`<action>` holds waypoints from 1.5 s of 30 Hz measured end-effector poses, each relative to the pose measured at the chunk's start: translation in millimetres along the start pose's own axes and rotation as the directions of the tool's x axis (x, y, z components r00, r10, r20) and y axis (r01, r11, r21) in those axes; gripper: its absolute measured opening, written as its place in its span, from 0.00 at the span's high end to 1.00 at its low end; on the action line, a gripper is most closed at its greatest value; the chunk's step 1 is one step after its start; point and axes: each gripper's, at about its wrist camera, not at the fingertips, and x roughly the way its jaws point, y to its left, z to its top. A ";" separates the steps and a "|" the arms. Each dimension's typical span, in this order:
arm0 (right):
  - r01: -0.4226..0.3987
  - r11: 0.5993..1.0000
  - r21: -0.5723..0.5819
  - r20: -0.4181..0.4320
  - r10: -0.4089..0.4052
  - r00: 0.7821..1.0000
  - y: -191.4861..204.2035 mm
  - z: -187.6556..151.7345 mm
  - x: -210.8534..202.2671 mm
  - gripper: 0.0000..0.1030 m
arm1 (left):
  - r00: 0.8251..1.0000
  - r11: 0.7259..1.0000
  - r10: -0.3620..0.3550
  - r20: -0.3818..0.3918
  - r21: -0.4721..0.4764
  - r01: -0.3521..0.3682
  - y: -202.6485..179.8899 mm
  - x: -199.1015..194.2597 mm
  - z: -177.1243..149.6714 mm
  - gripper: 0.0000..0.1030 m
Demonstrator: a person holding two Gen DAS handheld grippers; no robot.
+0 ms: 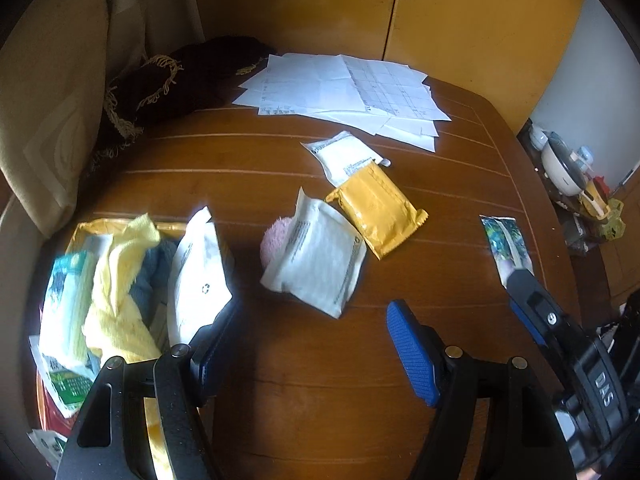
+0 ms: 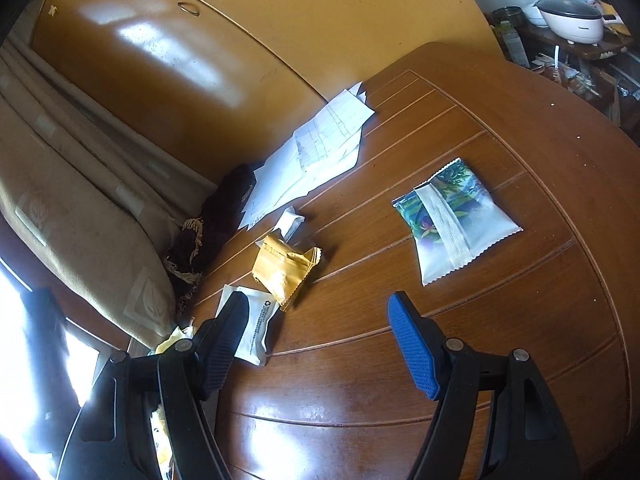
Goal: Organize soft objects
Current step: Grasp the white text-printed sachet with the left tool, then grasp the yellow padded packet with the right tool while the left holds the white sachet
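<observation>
We hold both grippers over the wooden table, and neither has anything in it. The left gripper has its jaws wide apart above bare wood. The right gripper is spread just as wide.

The soft things lie scattered. Nearest the left gripper, at about twelve o'clock from it, is a white sachet, puffy and lightly crinkled, with a pink fuzzy ball tucked partly under its nine o'clock edge. Touching the sachet at its one o'clock corner is a yellow pouch, and beyond that a smaller white packet. At nine o'clock a pile sits on what may be a tray, though blur makes that hard to tell: a yellow cloth, a green-printed tissue pack and another white pouch.

In the right wrist view a floral-printed packet lies alone at about one o'clock from the right gripper, back seam facing up.

We judge all of these light and yielding; the film wrappers look slick and will buckle when squeezed. For the floral packet we would close across its padded middle, straddling the seam, not on a thin crimped end that could slip out. The white sachet wants the same grip, across its fullest part, clear of the ball beneath.
</observation>
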 end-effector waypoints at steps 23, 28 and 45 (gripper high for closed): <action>-0.016 1.000 0.005 -0.012 0.016 1.000 0.1 4.6 0.1 0.30 | 0.990 0.979 0.141 -0.020 0.152 -0.137 -27.1 49.4 30.6 0.73; -0.011 1.000 0.012 -0.017 0.011 1.000 -1.4 4.0 2.6 0.30 | 0.999 0.995 0.025 -0.036 0.093 -0.021 -19.7 24.3 23.5 0.91; -0.041 0.991 -0.127 -0.131 0.024 0.991 33.0 7.3 29.0 0.30 | 0.958 0.956 -0.288 -0.021 -0.063 0.286 19.3 -41.6 -94.8 0.91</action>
